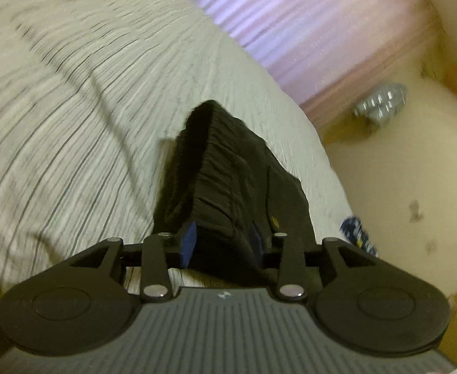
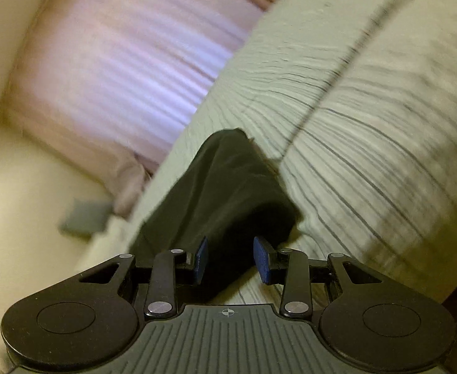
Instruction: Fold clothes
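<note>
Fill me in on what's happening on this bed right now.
A person is folding a dark garment with a handheld gripper in each hand, above a striped bedspread. The left gripper is clamped on the gathered waistband end. The right gripper has dark cloth between its fingers, though the pads stand apart, so its grip is unclear. Both views are motion-blurred. A pink curtain hangs behind.

Your left gripper (image 1: 220, 241) and right gripper (image 2: 231, 260) match: matte black linkage arms with silver pivot screws either side of the jaws, blue pads (image 2: 263, 259) on the fingers, round black discs outboard, and behind the jaws a grey ribbed plate bearing a small crosshair mark.
</note>
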The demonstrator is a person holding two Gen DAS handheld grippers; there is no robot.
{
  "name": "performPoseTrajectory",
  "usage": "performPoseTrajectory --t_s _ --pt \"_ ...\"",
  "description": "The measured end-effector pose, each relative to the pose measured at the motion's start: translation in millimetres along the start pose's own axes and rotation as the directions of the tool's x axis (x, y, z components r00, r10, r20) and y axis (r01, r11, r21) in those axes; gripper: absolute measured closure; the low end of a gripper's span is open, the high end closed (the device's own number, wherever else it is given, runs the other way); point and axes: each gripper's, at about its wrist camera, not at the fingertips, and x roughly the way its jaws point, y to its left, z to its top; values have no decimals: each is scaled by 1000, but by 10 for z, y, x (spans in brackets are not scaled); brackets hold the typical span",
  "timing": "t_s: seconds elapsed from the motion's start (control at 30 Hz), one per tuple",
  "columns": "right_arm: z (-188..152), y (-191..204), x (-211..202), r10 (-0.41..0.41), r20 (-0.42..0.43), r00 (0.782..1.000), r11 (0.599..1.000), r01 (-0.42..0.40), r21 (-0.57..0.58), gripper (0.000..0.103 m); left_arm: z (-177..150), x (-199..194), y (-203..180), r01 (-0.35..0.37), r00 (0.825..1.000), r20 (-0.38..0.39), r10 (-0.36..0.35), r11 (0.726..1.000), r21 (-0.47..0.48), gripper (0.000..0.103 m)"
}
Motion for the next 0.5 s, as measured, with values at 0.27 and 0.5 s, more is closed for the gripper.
performPoseTrajectory --t_s 0.27,0.5 --pt "87 -174 70 40 0 999 990 -39 132 67 34 154 112 19 1000 -15 -21 996 -82 72" --pt "91 -11 28 41 22 999 999 -41 9 90 148 119 -15 56 996 65 -58 998 40 94"
